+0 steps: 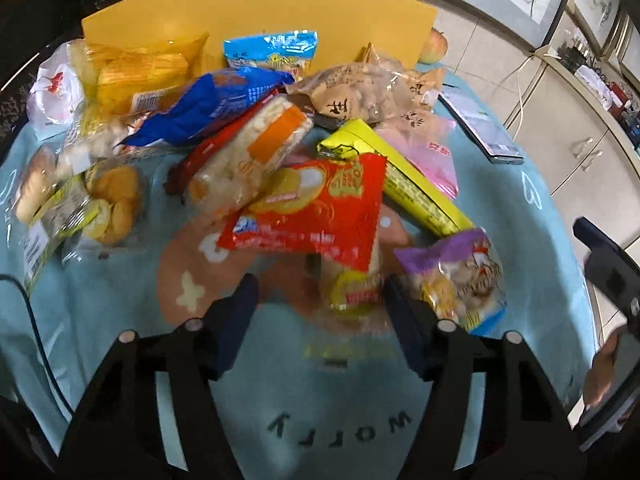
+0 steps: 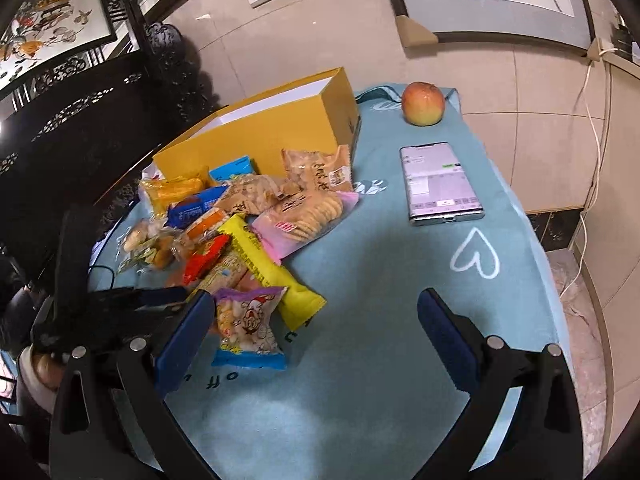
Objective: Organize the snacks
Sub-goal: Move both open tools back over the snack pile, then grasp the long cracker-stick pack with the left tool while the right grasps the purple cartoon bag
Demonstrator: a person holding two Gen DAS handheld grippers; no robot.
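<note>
My left gripper (image 1: pixel 320 300) points down at the near edge of the snack heap, its blue-padded jaws partly spread. Between them lies a small yellow-and-red packet (image 1: pixel 352 292), blurred, and I cannot tell whether the pads touch it. My right gripper (image 2: pixel 312 320) hangs over bare cloth with its jaws spread wide and nothing between them; its left pad (image 2: pixel 184 340) sits just beside a purple-topped puffed-snack bag (image 2: pixel 248 324).

Everything rests on a light blue tablecloth (image 2: pixel 380 280) printed with a white heart (image 2: pixel 476 256). Just beyond my left jaws a red chip bag (image 1: pixel 312 208) lies over the small packet. To its right a long yellow wrapper (image 1: pixel 404 176) runs diagonally, its near end beside the purple-topped bag. A clear pack of rice crackers with an orange label (image 1: pixel 248 156) leans on the red bag's far left corner. Further left sits a clear bag of small golden pastries (image 1: pixel 108 204).

Behind these the heap holds a blue bag (image 1: pixel 216 104), a pink-edged pack of round biscuits (image 2: pixel 304 216), brown-printed clear bags of crackers (image 1: pixel 360 92) and a clear yellow bag (image 1: pixel 136 72). An open yellow cardboard box (image 2: pixel 280 132) stands at the far side, touching the heap's back. Well to the right of the pile a smartphone (image 2: pixel 440 184) lies face up with its screen lit, and beyond it an apple (image 2: pixel 423 104) stands near the cloth's far edge.
</note>
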